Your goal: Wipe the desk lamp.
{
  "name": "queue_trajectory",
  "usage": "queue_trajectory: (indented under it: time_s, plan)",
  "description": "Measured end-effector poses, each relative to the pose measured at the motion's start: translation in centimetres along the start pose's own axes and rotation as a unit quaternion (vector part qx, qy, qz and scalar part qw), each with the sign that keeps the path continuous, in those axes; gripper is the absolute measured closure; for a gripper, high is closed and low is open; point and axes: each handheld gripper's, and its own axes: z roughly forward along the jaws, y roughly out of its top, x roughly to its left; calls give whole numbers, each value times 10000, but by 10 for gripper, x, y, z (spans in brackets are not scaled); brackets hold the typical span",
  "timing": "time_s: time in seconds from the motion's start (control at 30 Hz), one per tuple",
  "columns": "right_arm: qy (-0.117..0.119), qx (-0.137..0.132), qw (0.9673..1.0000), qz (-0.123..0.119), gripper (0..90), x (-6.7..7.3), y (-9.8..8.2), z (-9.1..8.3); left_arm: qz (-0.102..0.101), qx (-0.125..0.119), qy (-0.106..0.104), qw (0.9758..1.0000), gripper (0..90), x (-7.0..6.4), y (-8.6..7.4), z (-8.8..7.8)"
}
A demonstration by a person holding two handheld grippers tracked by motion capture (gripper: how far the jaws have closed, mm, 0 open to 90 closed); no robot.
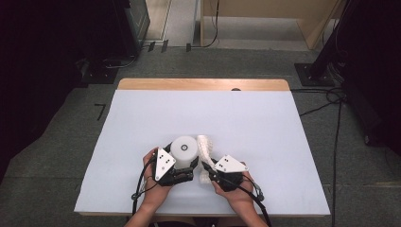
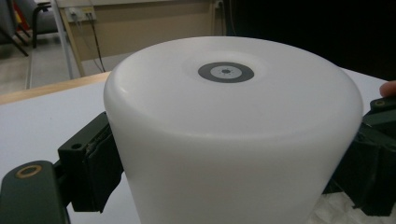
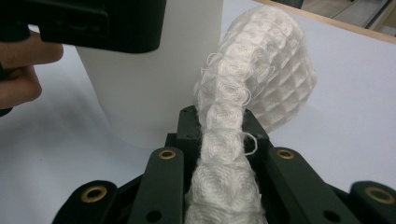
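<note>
Two claws: we had both working at the near middle of the table [image 1: 142, 123], one in each hand.
Landmark: we took the white cup [image 1: 184, 148], standing upside down on the table, base up, with a small grey ring at the centre of that base.
Left claw [image 1: 187, 166]: we had it clamped on the white cup, a black pad pressed against each side of the wall in the left gripper view.
Right claw [image 1: 206, 166]: we had it pinched together on the white cloth [image 1: 204, 146], a waffle-weave strip bunched between the jaws.
White cloth: it rose from the right claw and curled over just to the right of the white cup, close to its wall; whether it touched the wall we could not tell.
Step in hand: we judged it to be wiping the outside of the cup, with one claw steadying and the other bringing the cloth up.
Next move: we judged it called for pressing the cloth against the cup's wall and dragging it around, while the left claw kept the light cup from tipping or sliding.
</note>
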Motion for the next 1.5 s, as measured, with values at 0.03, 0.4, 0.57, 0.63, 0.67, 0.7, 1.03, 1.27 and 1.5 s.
queue_trajectory:
  time_s: [0.03,0.4,0.57,0.63,0.67,0.7,1.03,1.27,1.5]
  plan:
    - [-21,-52,10000,17,753,0,2,-2,13,30,-58,10000,88,1,0,1]
    - [-37,-672,9977,-90,754,-6,18,-26,226,288,-288,9989,88,-3,-5,8]
    - [14,-480,9988,-95,754,-5,12,-19,134,98,-343,9993,88,2,2,1]
    - [73,-311,9994,-104,753,-3,8,-12,121,40,-336,9994,88,6,4,-1]
    - [89,-244,9996,-142,753,-2,7,-9,117,20,-329,9994,88,7,4,-1]
    - [93,-181,9997,-143,753,-1,6,-7,104,18,-334,9994,88,8,4,-1]
    - [-156,-104,9998,48,753,-13,2,-7,288,158,-160,9993,87,16,-15,8]
    - [-228,-133,9996,96,753,-19,1,-8,225,196,-28,9996,59,14,-16,7]
    - [-241,-114,9996,102,753,-19,1,-7,243,313,801,9960,0,-9,-17,11]
